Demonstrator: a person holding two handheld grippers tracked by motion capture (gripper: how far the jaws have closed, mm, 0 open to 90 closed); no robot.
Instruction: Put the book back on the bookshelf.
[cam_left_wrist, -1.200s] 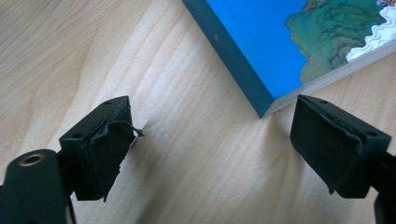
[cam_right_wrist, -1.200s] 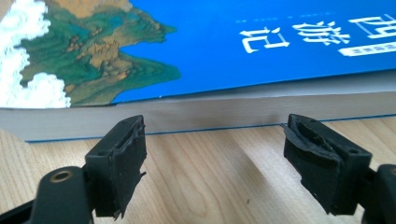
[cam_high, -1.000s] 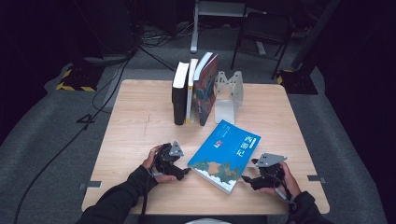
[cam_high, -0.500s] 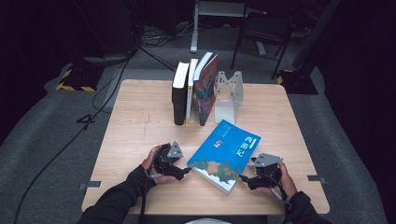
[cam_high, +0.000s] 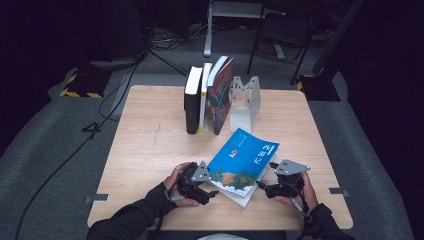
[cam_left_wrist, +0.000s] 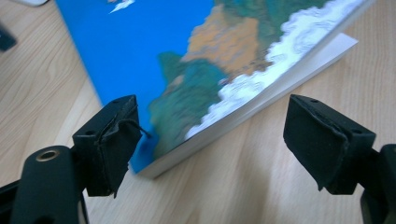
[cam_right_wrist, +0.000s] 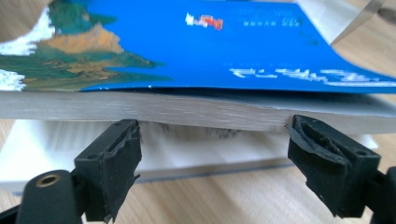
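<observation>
A blue paperback (cam_high: 245, 157) with a landscape on its cover lies flat on a white book (cam_high: 243, 198) near the table's front edge. My left gripper (cam_high: 214, 184) is at the paperback's near left corner. In the left gripper view that corner (cam_left_wrist: 154, 163) sits between wide jaws that have just been closing a little; the left pad (cam_left_wrist: 112, 140) is beside the cover and the right pad stands apart. My right gripper (cam_high: 266, 188) faces the paperback's page edge (cam_right_wrist: 196, 114) from the right. Its jaws have just been opening and stand open in front of the white book (cam_right_wrist: 187, 149).
At the back of the wooden table (cam_high: 150, 140) stand a black book (cam_high: 192, 107), a thin white one (cam_high: 204, 100) and a colourful one (cam_high: 221, 97) leaning on them. A metal bookend (cam_high: 245, 100) is just to their right. Chairs and cables lie on the floor beyond.
My left gripper has moved right, up to the blue paperback's corner. The right gripper has stayed in place.
</observation>
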